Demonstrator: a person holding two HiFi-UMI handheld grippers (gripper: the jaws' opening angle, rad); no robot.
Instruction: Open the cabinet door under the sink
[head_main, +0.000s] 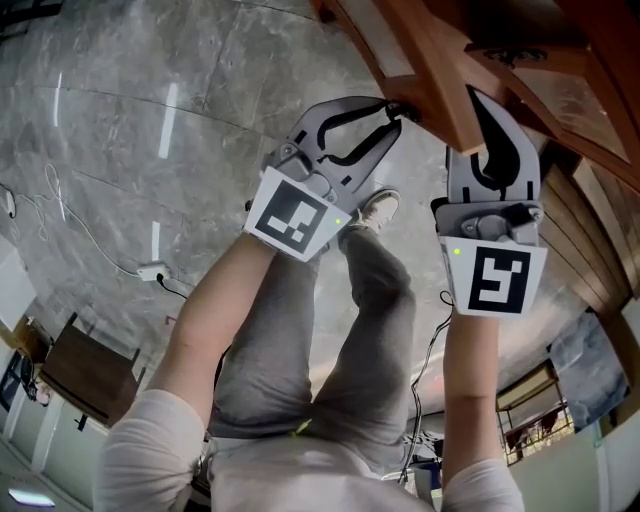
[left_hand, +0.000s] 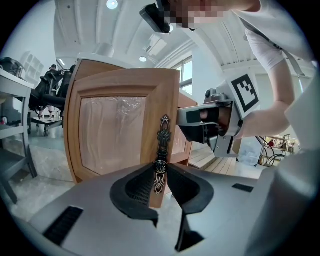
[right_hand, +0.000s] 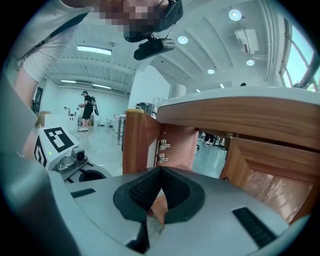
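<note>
Two wooden cabinet doors with frosted panels stand swung out. My left gripper (left_hand: 160, 169) (head_main: 393, 108) is shut on the dark ornate handle (left_hand: 164, 134) at the free edge of the left door (left_hand: 114, 136). My right gripper (right_hand: 159, 172) (head_main: 488, 100) has its pads drawn together on a wooden edge of the right door (right_hand: 272, 182), though the contact itself is partly hidden. From the left gripper view, the right gripper (left_hand: 210, 120) shows just past the door's edge. The open cabinet's inside and hinges (right_hand: 161, 151) show under the countertop (right_hand: 240, 112).
A person's grey-trousered legs and shoe (head_main: 375, 208) stand on the marble floor below the grippers. A white power strip (head_main: 152, 270) with a cable lies on the floor at left. Office chairs (left_hand: 47, 95) and a distant person (right_hand: 89, 110) are in the room behind.
</note>
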